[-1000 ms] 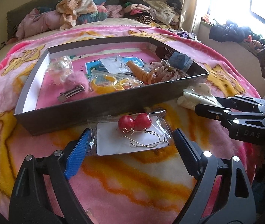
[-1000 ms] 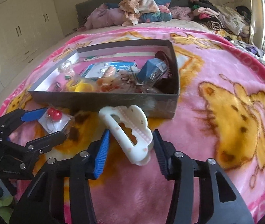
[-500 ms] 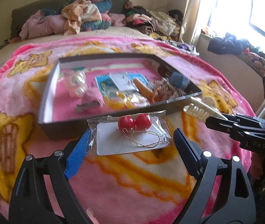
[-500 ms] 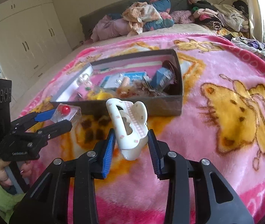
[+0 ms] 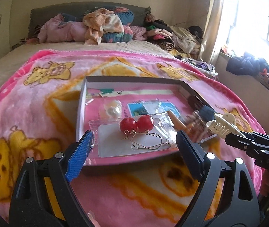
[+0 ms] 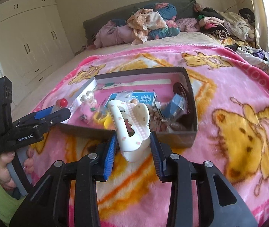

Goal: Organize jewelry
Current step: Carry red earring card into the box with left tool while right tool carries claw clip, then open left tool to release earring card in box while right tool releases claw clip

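While both lifts hang over the box (image 6: 191, 102), left tongs (image 5: 132, 147), set wide, pinch a light, slippery earring bag (image 5: 132, 138) by its edges; right tongs (image 6: 133, 147) clamp a rigid hair claw (image 6: 130, 128) near its hinge.

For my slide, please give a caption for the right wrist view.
Right tongs hold a white hair claw above the pink blanket, near the box.

Home bedroom: bed (image 6: 100, 54) under pink fleece bear-print blanket (image 6: 229, 98), heaped clothes (image 6: 149, 24) at upper centre, cream built-in wardrobe doors (image 6: 26, 37) upper left, sunlit window (image 5: 257, 15) upper right.
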Tool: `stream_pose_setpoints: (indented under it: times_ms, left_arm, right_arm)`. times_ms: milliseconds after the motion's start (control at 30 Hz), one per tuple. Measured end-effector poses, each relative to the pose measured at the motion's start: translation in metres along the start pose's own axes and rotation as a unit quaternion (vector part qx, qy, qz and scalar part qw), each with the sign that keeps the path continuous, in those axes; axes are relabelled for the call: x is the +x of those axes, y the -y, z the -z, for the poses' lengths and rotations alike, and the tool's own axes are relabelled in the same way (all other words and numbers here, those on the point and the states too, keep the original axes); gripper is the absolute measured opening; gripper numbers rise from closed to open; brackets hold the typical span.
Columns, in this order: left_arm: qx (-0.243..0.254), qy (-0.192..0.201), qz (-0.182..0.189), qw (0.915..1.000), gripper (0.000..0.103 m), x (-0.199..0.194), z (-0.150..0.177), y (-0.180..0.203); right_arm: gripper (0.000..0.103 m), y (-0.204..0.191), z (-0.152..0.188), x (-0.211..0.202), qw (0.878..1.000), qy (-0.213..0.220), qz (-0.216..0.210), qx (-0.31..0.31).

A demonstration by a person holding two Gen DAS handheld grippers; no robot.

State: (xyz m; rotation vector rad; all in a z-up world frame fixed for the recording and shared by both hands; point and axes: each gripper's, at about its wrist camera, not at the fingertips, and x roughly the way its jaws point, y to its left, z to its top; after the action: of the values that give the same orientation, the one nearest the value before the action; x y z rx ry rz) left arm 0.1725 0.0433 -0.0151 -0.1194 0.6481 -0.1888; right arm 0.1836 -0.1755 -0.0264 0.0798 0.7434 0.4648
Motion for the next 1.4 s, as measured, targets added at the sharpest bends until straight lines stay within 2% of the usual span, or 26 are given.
stream_pose_setpoints:
  times_ms: [500, 767, 1000, 1200, 1400]
  left_arm:
    - [-0.015, -0.001, -0.012, 0.9998, 0.079, 0.027, -0.010, -0.017]
    - [-0.019, -0.011, -0.010, 0.9997, 0.079, 0.037, -0.007, -0.022]
    - [-0.020, -0.013, -0.011, 0.9997, 0.080, 0.038, -0.006, -0.024]
    - [-0.012, -0.014, -0.013, 0.9998, 0.080, 0.037, -0.005, -0.022]
    - [-0.008, -0.010, -0.017, 0.9998, 0.086, 0.033, -0.004, -0.021]
  right_arm:
    - [0.034, 0.007, -0.031, 0.052, 0.999, -0.022, 0.032, 0.006]
    - [0.035, 0.005, -0.031, 0.072, 0.998, -0.042, 0.038, 0.000]
    - [0.036, -0.001, -0.023, 0.066, 0.999, -0.039, 0.036, -0.010]
    - [0.043, -0.006, -0.016, 0.052, 0.999, -0.029, 0.033, -0.014]
    - [0.050, -0.007, -0.011, 0.035, 0.999, -0.017, 0.032, -0.010]
